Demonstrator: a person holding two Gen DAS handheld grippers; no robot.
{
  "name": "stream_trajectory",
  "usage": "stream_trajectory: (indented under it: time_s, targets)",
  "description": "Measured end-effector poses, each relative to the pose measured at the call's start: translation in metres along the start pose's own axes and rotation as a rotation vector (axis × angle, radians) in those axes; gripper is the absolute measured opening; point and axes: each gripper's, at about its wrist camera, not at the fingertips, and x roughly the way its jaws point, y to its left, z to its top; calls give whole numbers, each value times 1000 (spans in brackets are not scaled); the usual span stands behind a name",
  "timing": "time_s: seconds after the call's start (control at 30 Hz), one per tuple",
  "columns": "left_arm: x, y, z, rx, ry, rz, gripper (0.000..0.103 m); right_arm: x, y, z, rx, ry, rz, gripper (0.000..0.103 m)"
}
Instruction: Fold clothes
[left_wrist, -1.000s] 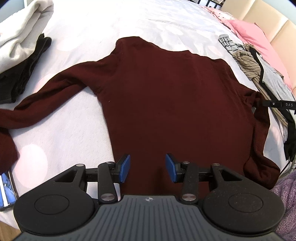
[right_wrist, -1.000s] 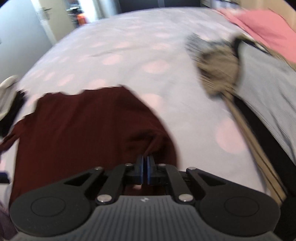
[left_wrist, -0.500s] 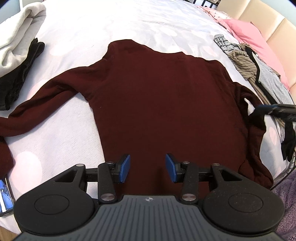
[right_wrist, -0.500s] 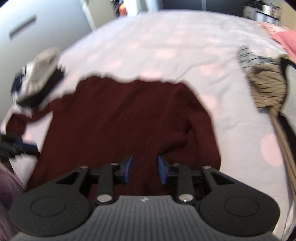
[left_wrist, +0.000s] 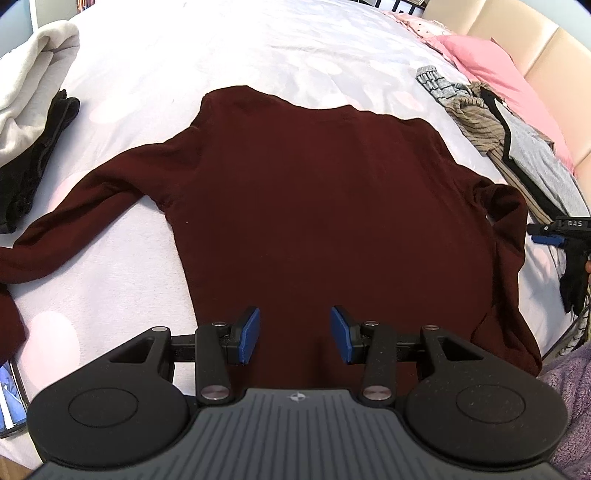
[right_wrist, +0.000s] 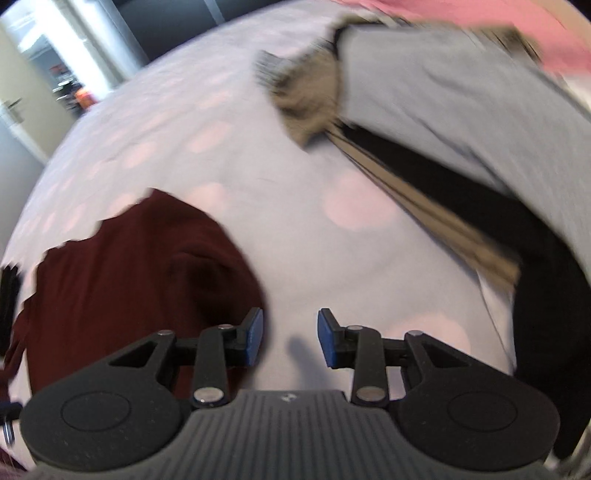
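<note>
A dark maroon long-sleeved top (left_wrist: 314, 206) lies flat on the bed, its left sleeve stretched out and its right sleeve folded down along its side. My left gripper (left_wrist: 294, 335) hovers open over the near hem, nothing between its blue pads. The right gripper (right_wrist: 290, 338) is open over bare sheet just right of the top's sleeve (right_wrist: 147, 277); its jaws hold nothing. The same right gripper (left_wrist: 550, 234) shows at the right edge of the left wrist view, beside the folded sleeve.
A white spotted bed sheet (left_wrist: 207, 48) covers the bed. A pile of grey, striped and black clothes (left_wrist: 517, 147) lies at the right, a pink pillow (left_wrist: 495, 62) behind it. White and black garments (left_wrist: 29, 122) lie at the left. A phone (left_wrist: 9, 398) rests at the near left edge.
The right gripper let go of the maroon sleeve, opened, and swung right off the top onto bare sheet. The left gripper stayed over the hem, still open.
</note>
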Motion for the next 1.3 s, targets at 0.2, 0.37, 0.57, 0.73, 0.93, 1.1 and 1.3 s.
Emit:
stream_trajectory:
  time_s: [0.2, 0.37, 0.57, 0.73, 0.93, 1.1, 1.3]
  targets:
    - [1, -4, 1, 8, -4, 0, 40, 24, 11, -2, 14, 34, 80, 47]
    - [2, -5, 0, 14, -3, 14, 40, 39, 35, -4, -84, 45, 49, 11]
    - [1, 0, -1, 3, -9, 21, 40, 4, 76, 5, -211, -98, -51, 4]
    - [-2, -1, 0, 14, -21, 6, 40, -14, 136, 6, -390, -197, -15, 4]
    - [-6, -7, 1, 42, -37, 4, 40, -12, 190, -7, -566, -159, 196, 49]
    - [-9, -15, -1, 77, -44, -14, 40, -22, 187, -2, -529, -158, 177, 47]
    - [-12, -32, -7, 134, -60, -60, 40, -26, 158, 2, -467, -158, 75, 41]
